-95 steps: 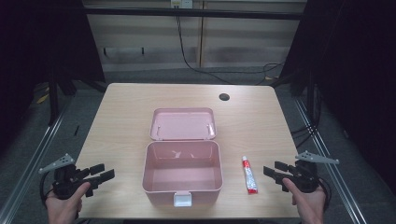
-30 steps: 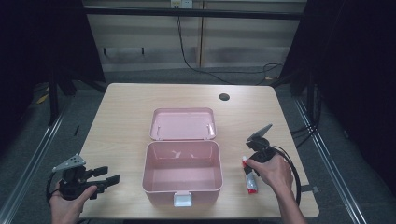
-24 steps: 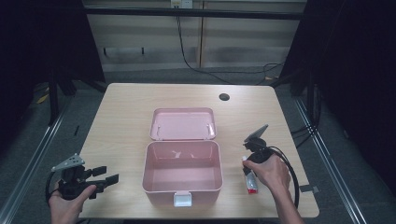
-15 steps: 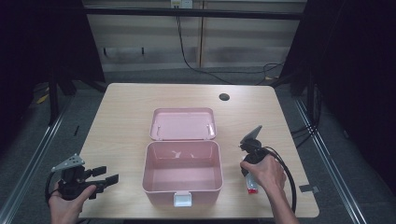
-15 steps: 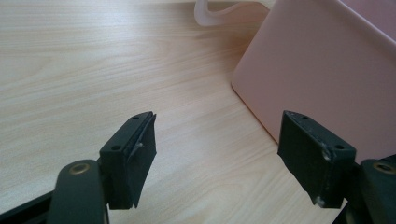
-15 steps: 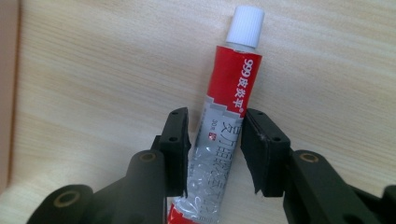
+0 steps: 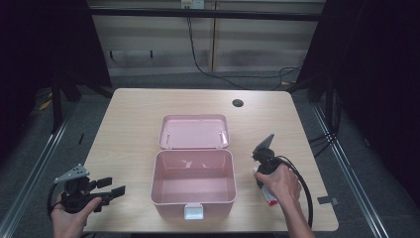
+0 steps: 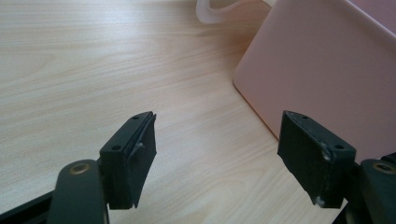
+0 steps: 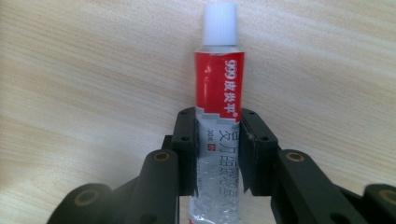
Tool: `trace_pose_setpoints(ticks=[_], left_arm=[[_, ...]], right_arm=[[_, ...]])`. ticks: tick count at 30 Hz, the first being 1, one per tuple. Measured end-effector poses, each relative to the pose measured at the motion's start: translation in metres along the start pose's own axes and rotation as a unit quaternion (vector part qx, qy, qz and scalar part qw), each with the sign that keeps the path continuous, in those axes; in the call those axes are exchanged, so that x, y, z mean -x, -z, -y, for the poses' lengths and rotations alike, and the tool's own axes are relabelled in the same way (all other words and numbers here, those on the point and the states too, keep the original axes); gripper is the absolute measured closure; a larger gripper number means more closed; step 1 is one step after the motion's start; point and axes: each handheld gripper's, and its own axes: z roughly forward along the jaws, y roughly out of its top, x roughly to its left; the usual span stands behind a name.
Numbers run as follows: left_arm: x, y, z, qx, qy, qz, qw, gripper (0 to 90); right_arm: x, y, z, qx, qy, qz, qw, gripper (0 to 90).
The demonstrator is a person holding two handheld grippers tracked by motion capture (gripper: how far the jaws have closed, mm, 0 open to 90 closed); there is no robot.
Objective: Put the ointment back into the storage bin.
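A red and white tube (image 9: 219, 84) with a white cap lies on the wooden table, just right of an open pink box (image 7: 193, 201). My right gripper (image 9: 217, 149) is shut on the tube's middle, both jaws pressed against its sides. From the high view the right gripper (image 7: 263, 171) points down at the tube (image 7: 270, 197), and the hand covers most of it. The box's lid (image 7: 194, 131) lies flat behind it and the inside looks empty. Near the table's front left corner, my left gripper (image 7: 116, 187) stands open beside the box wall (image 8: 327, 70), holding nothing (image 8: 217, 140).
A dark round hole (image 7: 237, 103) sits in the table top at the far right. A white latch (image 7: 193, 212) hangs at the box's front. Metal rails run along both sides of the table, and the right gripper's cable (image 7: 304, 193) loops by the front right edge.
The right hand came in from the table's right edge to the tube and settled over it. The left gripper barely moved.
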Motion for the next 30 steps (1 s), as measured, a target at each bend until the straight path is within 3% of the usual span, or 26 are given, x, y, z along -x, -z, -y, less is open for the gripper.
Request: trace_pose_setpoints(ticks=[4,16,30], left_arm=[[-0.001,0.000,0.000,0.001,0.002,0.000,1.0000,27.9],[-0.001,0.000,0.000,0.001,0.004,0.001,1.0000,28.1],[-0.004,-0.001,0.001,-0.007,0.015,0.004,0.9999,26.0]], right_arm=[[0.000,0.000,0.000,-0.001,-0.006,0.000,1.0000,71.4],[0.001,0.002,0.002,-0.013,0.013,-0.010,0.9998,71.5],[0.004,0.020,0.008,-0.007,0.033,-0.022,0.9992,71.4]])
